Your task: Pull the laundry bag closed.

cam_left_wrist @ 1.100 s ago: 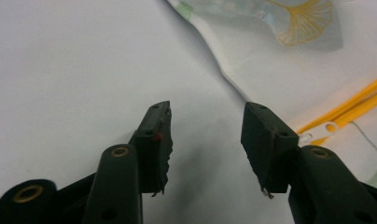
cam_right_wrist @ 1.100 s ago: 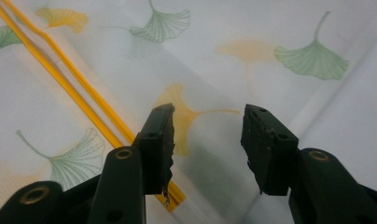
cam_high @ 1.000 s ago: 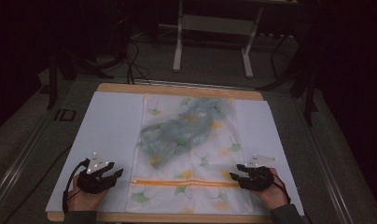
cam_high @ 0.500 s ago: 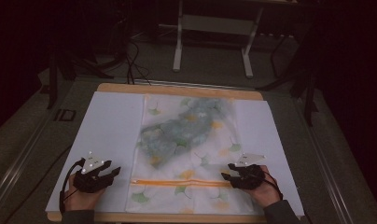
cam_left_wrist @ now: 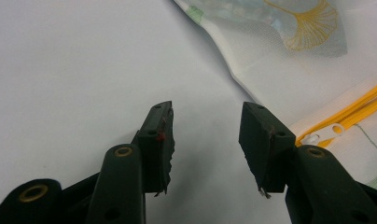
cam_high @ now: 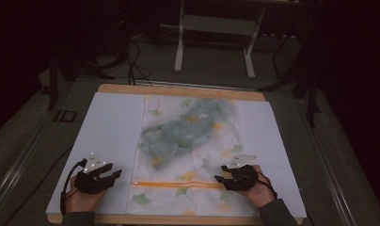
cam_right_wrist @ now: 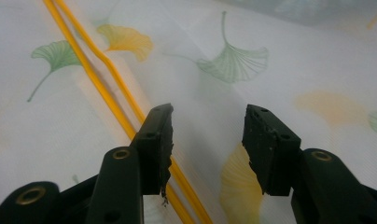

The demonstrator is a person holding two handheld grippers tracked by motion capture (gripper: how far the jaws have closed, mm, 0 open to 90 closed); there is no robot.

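Laundry bag (cam_high: 188,155) in the middle of the table (cam_high: 113,127), left claw (cam_high: 114,174) beside it, right claw (cam_high: 219,179) over it

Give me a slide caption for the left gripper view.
Open left gripper hovers over the white sheet, beside the leaf-print mesh bag and its orange zipper's white pull.

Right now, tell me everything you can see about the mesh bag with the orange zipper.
The mesh bag lies flat on the white table cover. It is thin, translucent white fabric printed with green and orange ginkgo leaves, and something greenish shows through its upper half. Its orange zipper runs across the near end, closed, with a white pull at the left.
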